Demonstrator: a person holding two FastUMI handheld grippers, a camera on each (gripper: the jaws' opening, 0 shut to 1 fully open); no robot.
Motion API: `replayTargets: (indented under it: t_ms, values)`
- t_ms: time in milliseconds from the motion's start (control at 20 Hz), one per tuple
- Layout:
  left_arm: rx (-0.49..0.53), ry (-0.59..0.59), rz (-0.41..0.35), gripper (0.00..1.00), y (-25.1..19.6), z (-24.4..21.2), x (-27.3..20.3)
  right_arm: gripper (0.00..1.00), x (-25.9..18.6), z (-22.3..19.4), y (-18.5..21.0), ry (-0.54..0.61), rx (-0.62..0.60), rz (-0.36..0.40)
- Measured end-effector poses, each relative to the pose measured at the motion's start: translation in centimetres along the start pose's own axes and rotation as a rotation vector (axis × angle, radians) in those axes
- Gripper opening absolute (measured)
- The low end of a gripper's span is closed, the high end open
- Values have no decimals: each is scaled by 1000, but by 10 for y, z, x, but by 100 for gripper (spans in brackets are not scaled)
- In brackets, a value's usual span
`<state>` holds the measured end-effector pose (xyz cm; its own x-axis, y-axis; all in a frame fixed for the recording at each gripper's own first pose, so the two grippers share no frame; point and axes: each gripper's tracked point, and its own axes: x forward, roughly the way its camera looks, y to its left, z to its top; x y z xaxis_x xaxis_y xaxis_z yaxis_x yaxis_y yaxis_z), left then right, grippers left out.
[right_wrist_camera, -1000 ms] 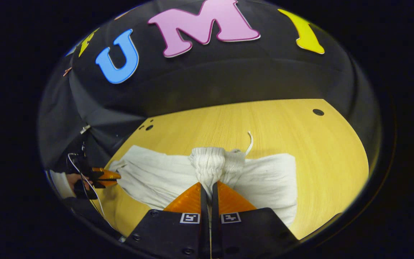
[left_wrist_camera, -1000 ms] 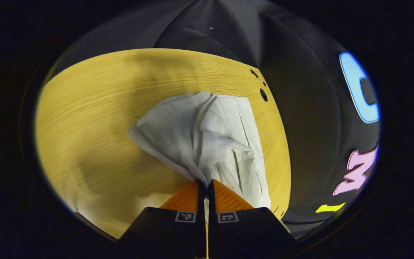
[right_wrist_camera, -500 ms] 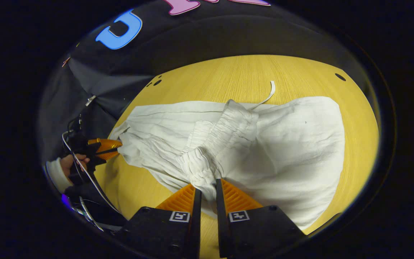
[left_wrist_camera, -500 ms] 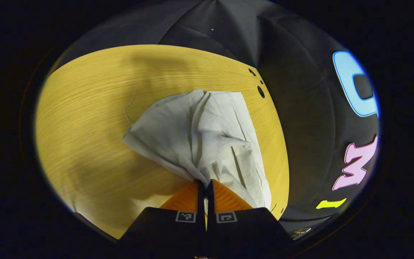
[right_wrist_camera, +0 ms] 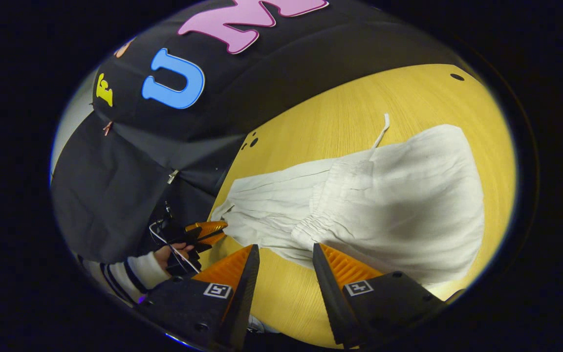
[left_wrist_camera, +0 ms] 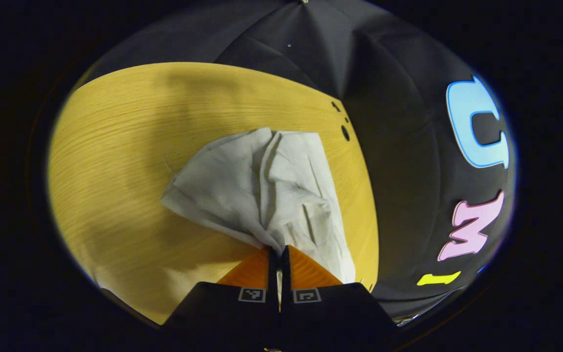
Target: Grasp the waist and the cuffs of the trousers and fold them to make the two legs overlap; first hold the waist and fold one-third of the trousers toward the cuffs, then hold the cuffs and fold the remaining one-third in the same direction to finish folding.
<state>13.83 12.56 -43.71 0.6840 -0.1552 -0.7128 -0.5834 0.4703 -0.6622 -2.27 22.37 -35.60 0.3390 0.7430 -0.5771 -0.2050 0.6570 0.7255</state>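
Pale cream trousers (right_wrist_camera: 389, 195) lie on the wooden table (right_wrist_camera: 359, 102), the gathered waist (right_wrist_camera: 333, 208) folded over onto the legs. A drawstring (right_wrist_camera: 380, 130) trails off the far edge. My right gripper (right_wrist_camera: 284, 256) hangs open just in front of the waist, nothing between its fingers. In the left gripper view, my left gripper (left_wrist_camera: 277, 253) is shut on the bunched cuff end of the trousers (left_wrist_camera: 262, 186), which fans out ahead. The left gripper (right_wrist_camera: 208, 231), held by a hand (right_wrist_camera: 166, 254), also appears at the left of the right gripper view, at the cuffs (right_wrist_camera: 225, 212).
The table (left_wrist_camera: 115, 161) has small round holes (left_wrist_camera: 345, 132) near its far corner, and holes (right_wrist_camera: 253, 142) show beside the booth wall. Black cloth wall (right_wrist_camera: 164, 161) borders the table on the far and left sides. A striped sleeve (right_wrist_camera: 130, 276) sits at the lower left.
My right gripper let go of the waist, opened wide and drew back; the waist now lies flat on the legs. My left gripper stays shut on the cuffs and shifted only slightly.
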Motion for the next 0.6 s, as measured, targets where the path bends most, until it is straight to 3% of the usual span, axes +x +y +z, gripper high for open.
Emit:
replayTargets:
  t_ms: [150,600]
  values:
    - [11,-46,-91,6,-24,11,-14,69,-20,2,-18,-29,8,-44]
    - [370,-122,-265,6,-143,-7,-24,69,-97,30,-61,-216,174,-111]
